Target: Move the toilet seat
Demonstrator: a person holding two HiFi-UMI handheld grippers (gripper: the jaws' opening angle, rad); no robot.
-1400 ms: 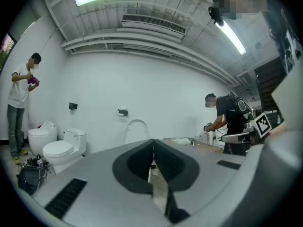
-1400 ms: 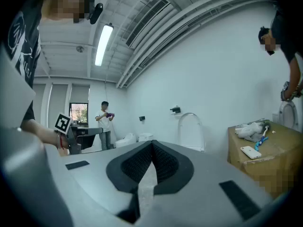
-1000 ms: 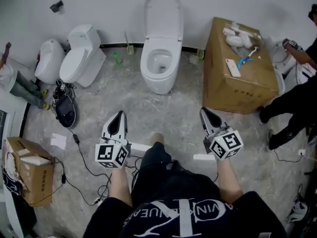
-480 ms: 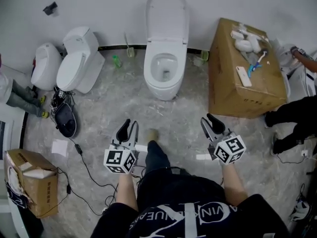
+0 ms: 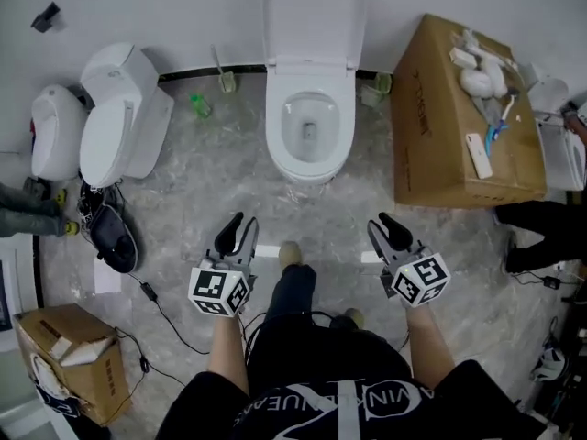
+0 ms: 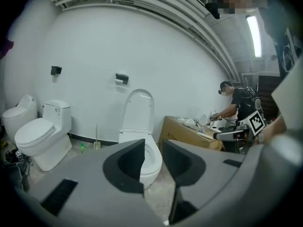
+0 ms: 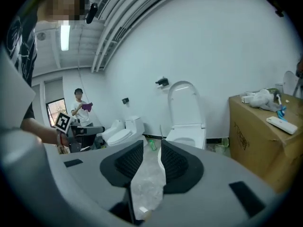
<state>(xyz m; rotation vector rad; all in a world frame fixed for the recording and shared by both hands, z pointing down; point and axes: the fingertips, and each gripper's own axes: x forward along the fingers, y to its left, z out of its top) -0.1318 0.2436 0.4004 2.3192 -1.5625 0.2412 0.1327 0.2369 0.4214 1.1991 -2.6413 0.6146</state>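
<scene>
The toilet seat (image 5: 315, 16) stands raised against the white wall. Its long axis runs upward from the hinge at the back of the bowl (image 5: 310, 149), and its underside faces out toward you. The bowl sits straight ahead of you on the floor, with a second toilet (image 5: 119, 117) off to your left and a cardboard box (image 5: 431, 145) close on your right. Your left tool (image 5: 240, 229) and right tool (image 5: 381, 231) point at the bowl, well apart from the seat. The jaws of both have just been opening and stand spread, with nothing between them.
</scene>
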